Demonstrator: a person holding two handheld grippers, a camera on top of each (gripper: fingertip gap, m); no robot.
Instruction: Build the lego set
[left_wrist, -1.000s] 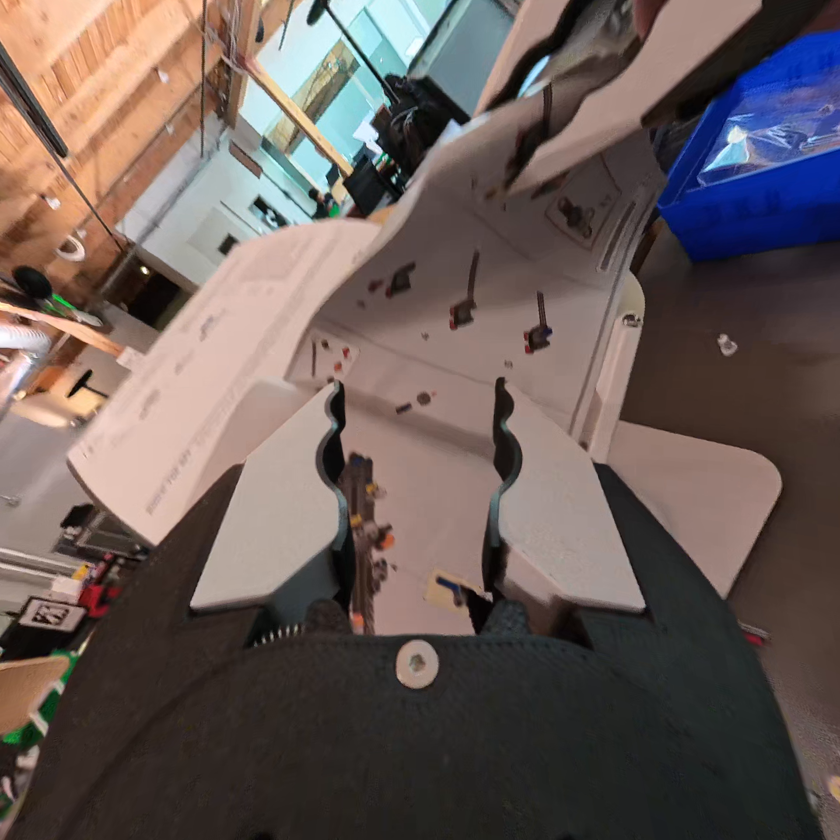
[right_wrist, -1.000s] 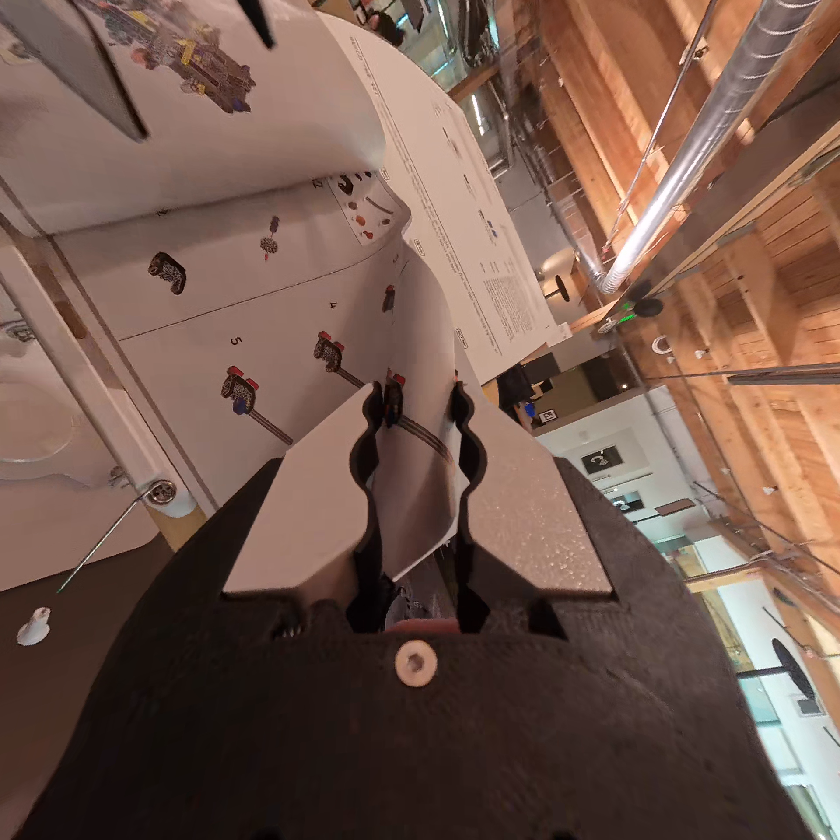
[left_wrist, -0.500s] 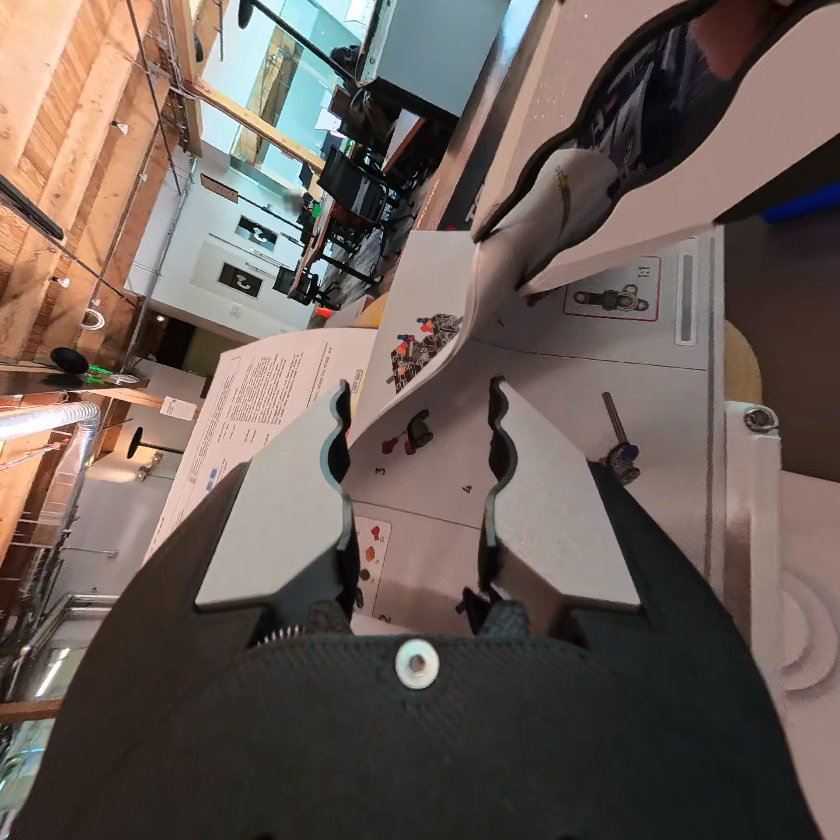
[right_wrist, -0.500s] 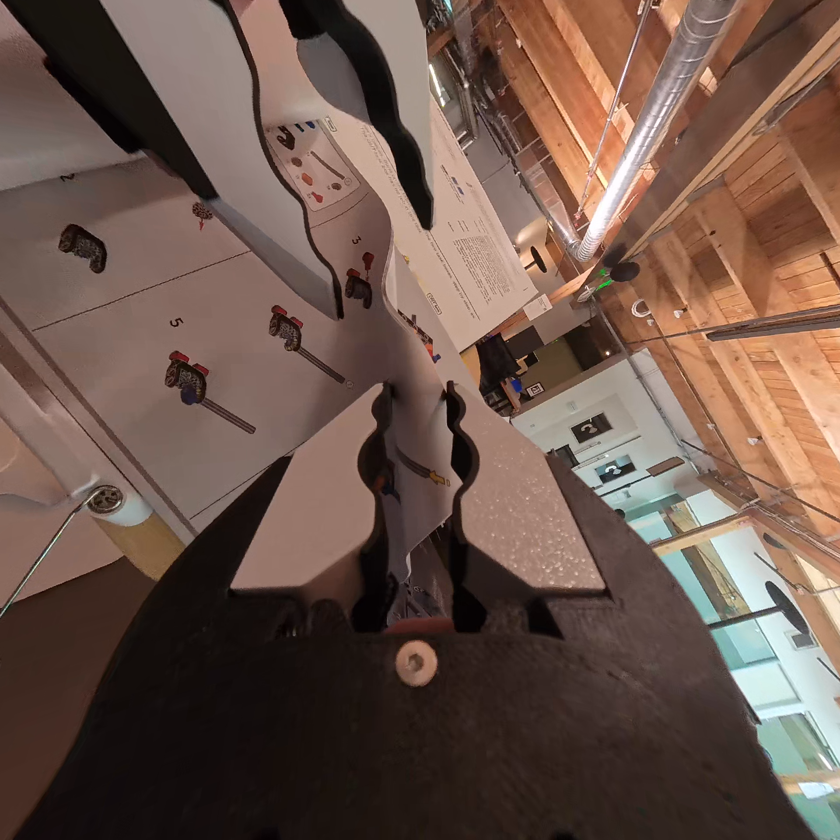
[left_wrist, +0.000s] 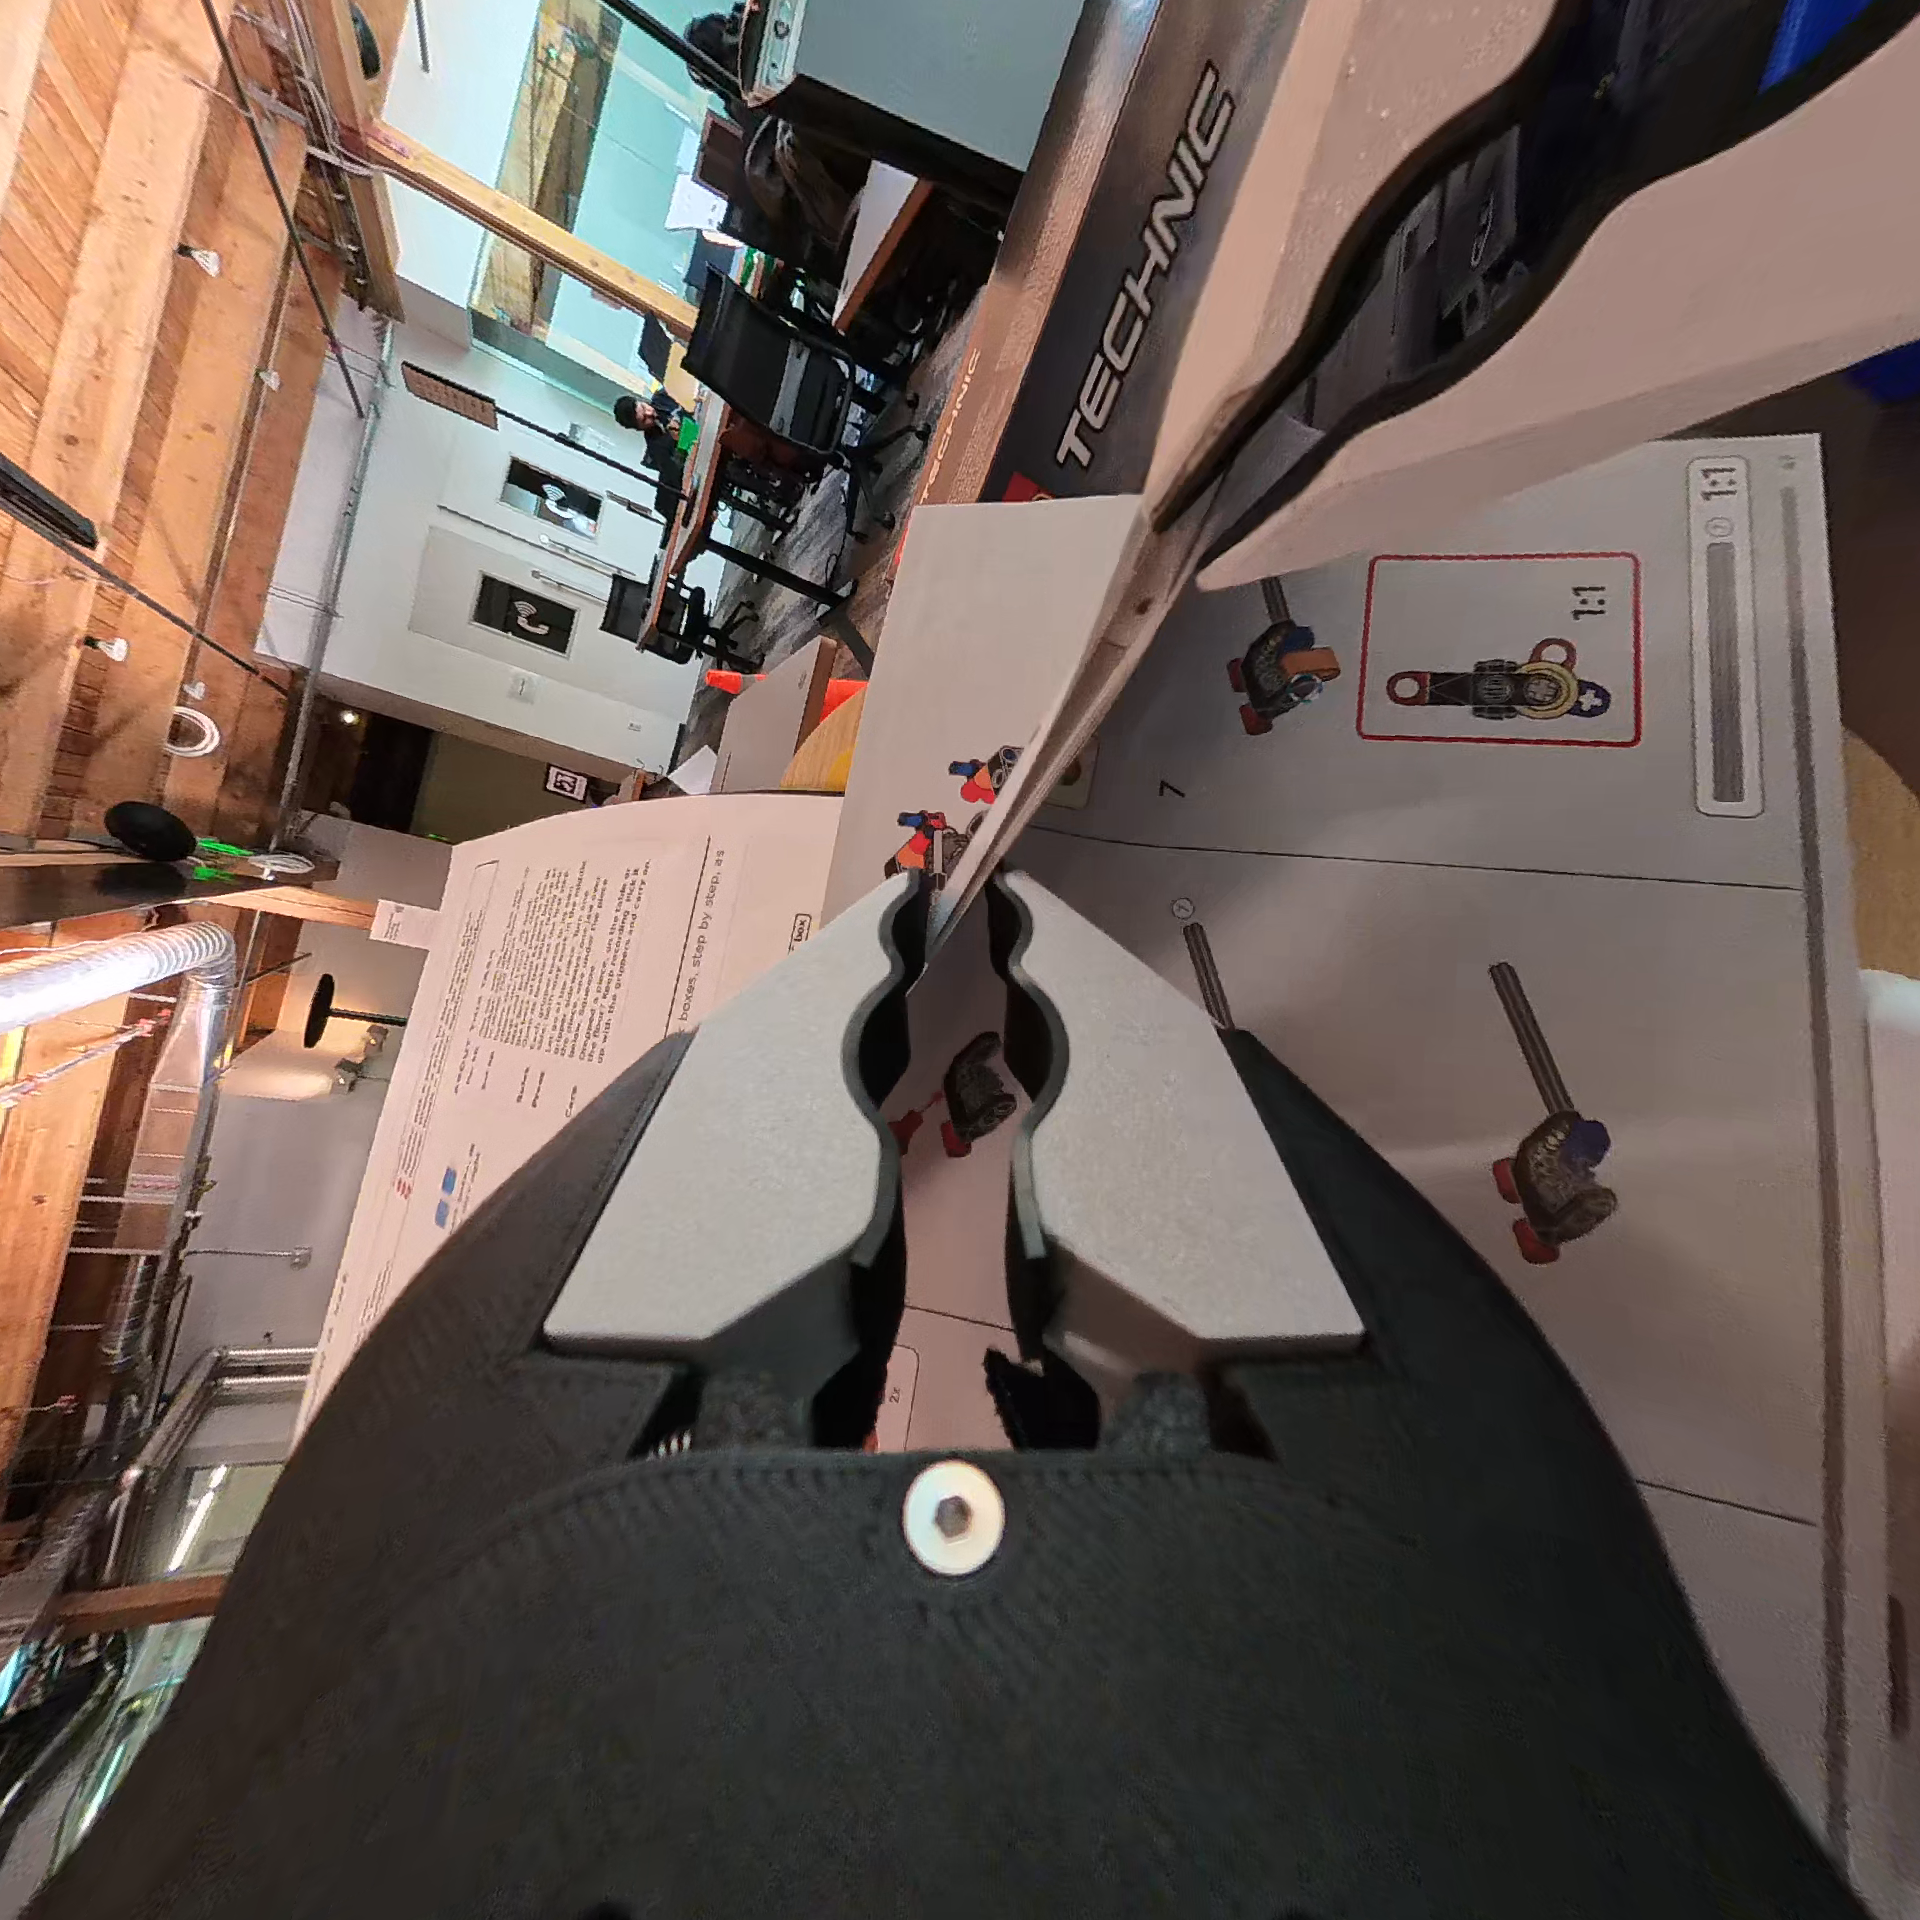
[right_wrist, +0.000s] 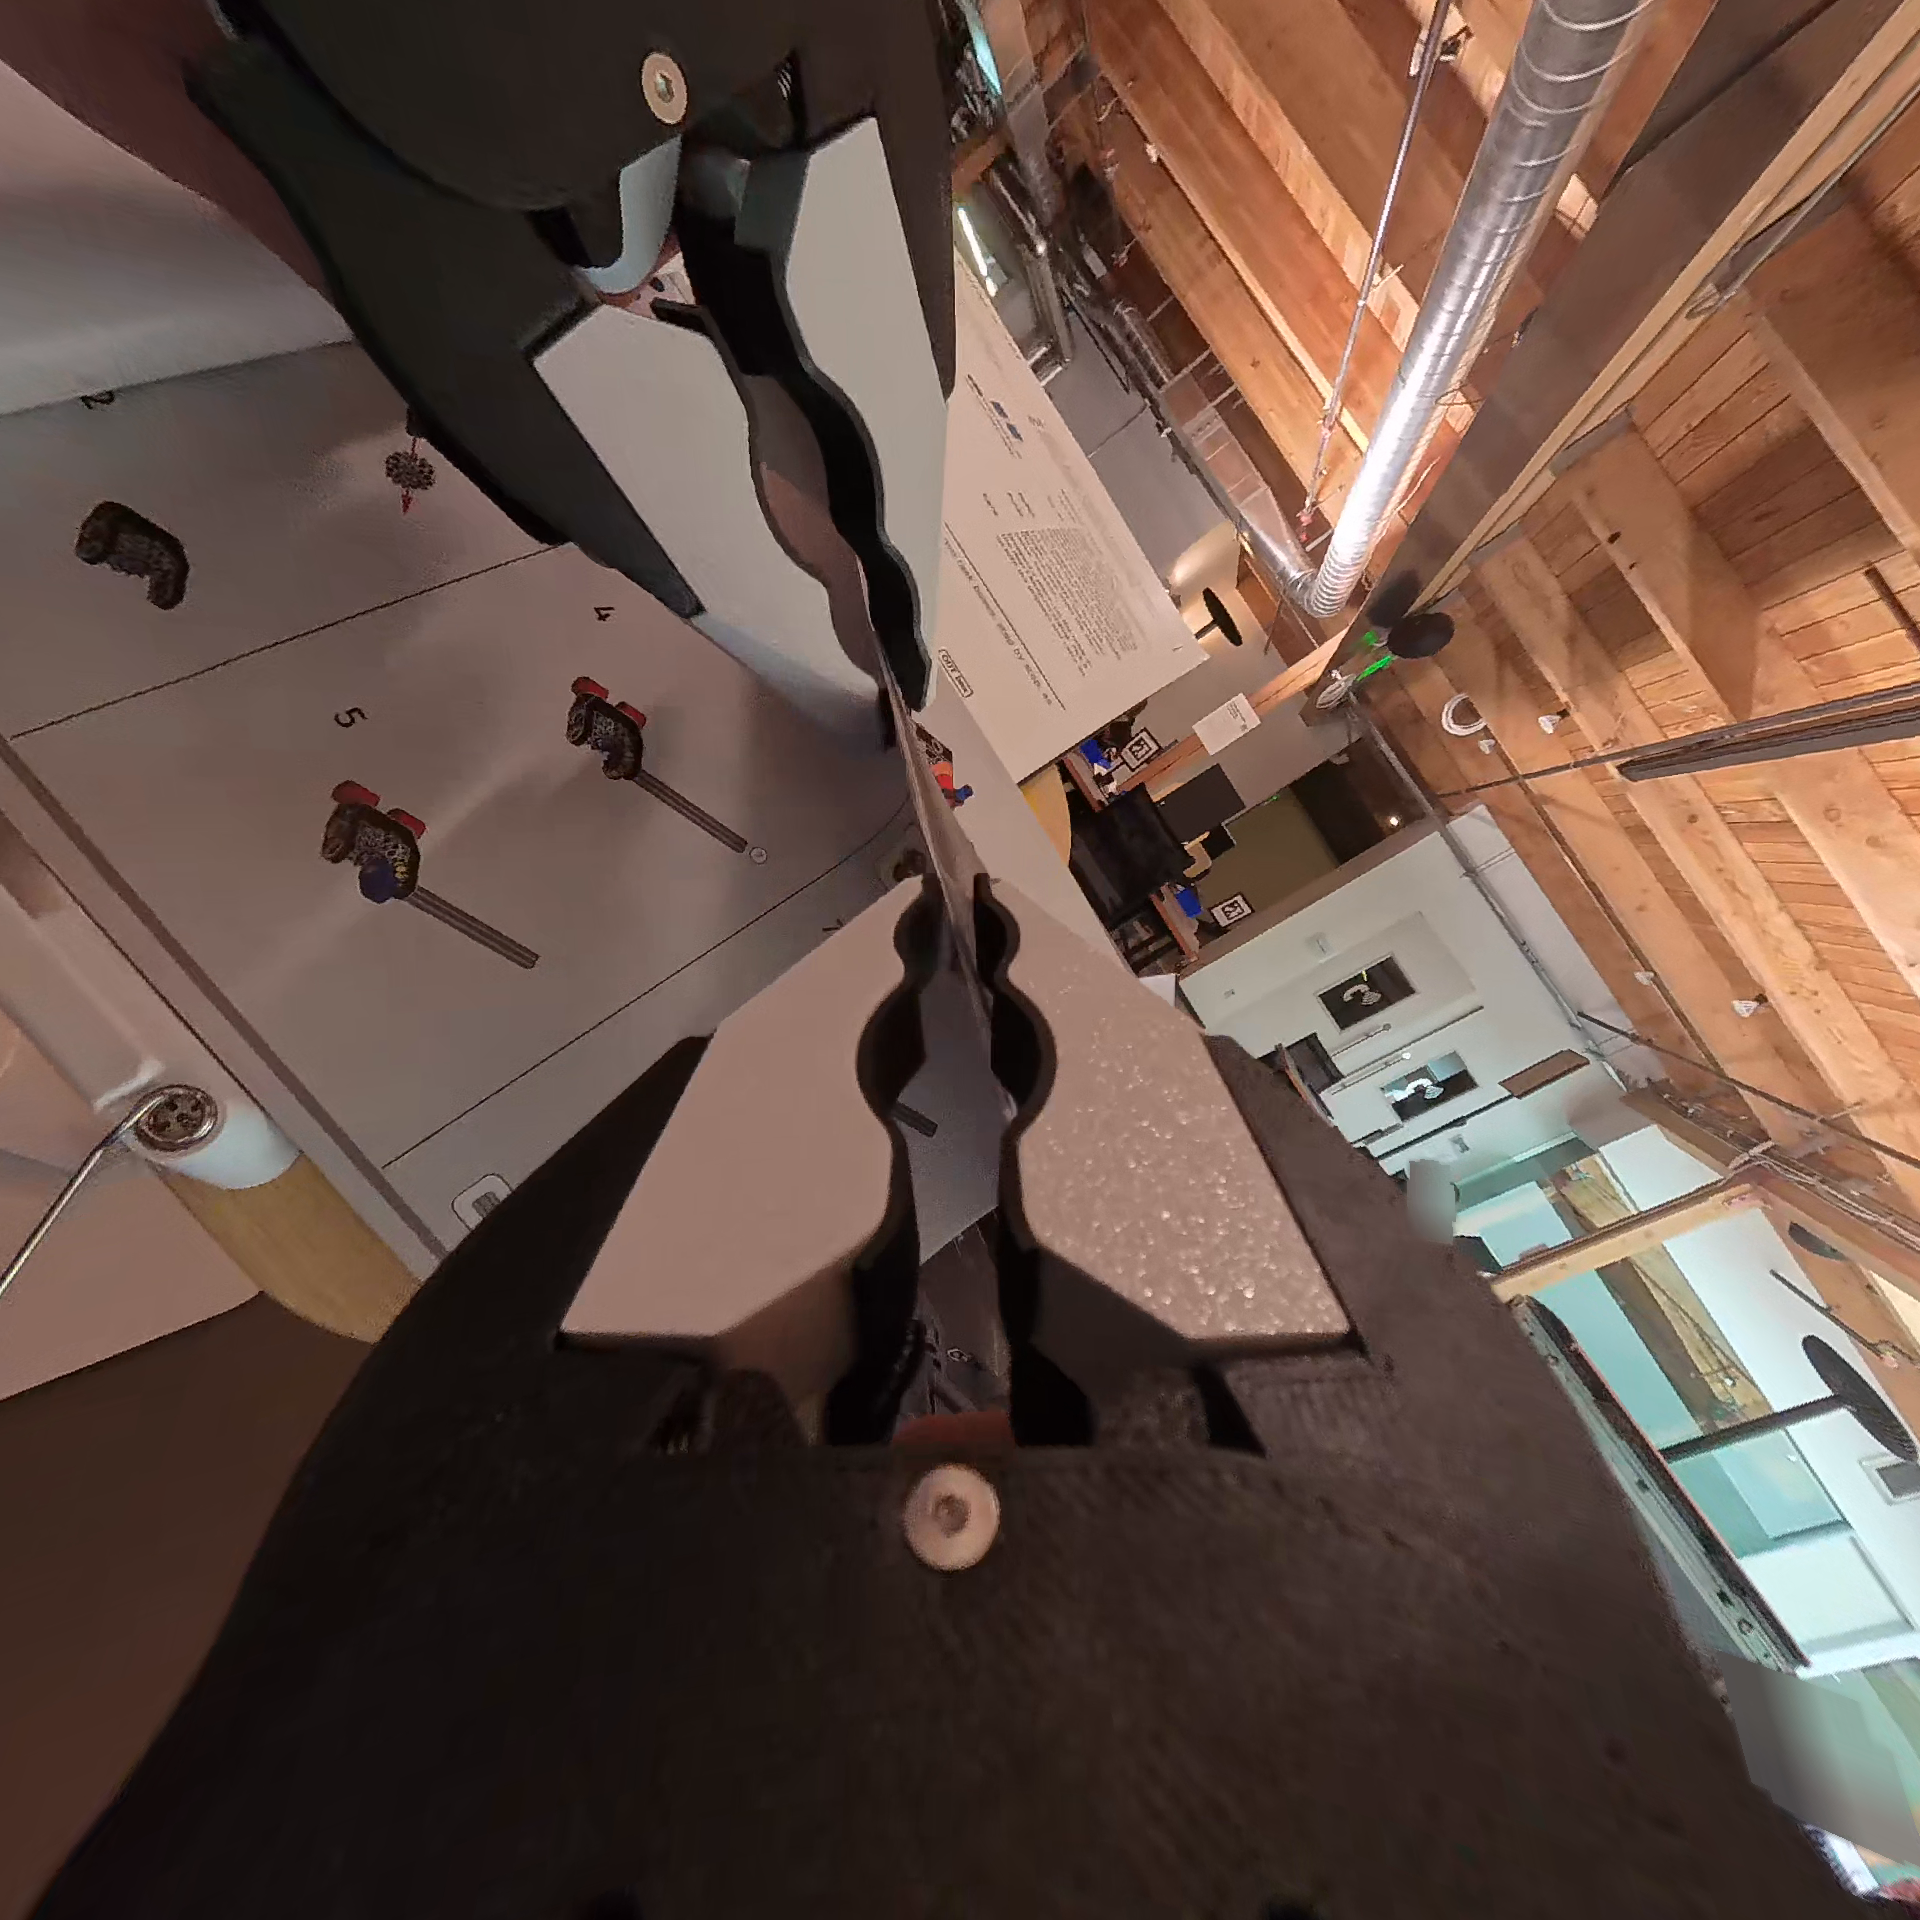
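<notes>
The glossy white paper instruction booklet (left_wrist: 1434, 1039) for the lego set stood open on a pale stand, its pages printed with small pictures of dark toothed parts, red pins and grey axles. One thin page (left_wrist: 1049, 769) was lifted off the spread and seen edge-on, stretched taut between the two tools.

The left gripper (left_wrist: 951, 904), with matte grey, wavy-edged fingers on a black woven-textured body, had its tips nearly together on the lower edge of that page; the jaws looked pinched onto the sheet. The right gripper (right_wrist: 951, 920), same build with a speckled grey finish, was likewise clamped on the page, the paper running down between its scalloped black pads. In the right wrist view the left gripper (right_wrist: 883, 675) came in from above, tips meeting the same sheet.

Beside the booklet stood a larger white printed sheet (left_wrist: 540, 1049), curved. A dark cardboard set box (left_wrist: 1049, 343) lay behind. A metal wire clip (right_wrist: 156, 1127) and a white corner of the stand (right_wrist: 234, 1158) held the booklet's edge.
</notes>
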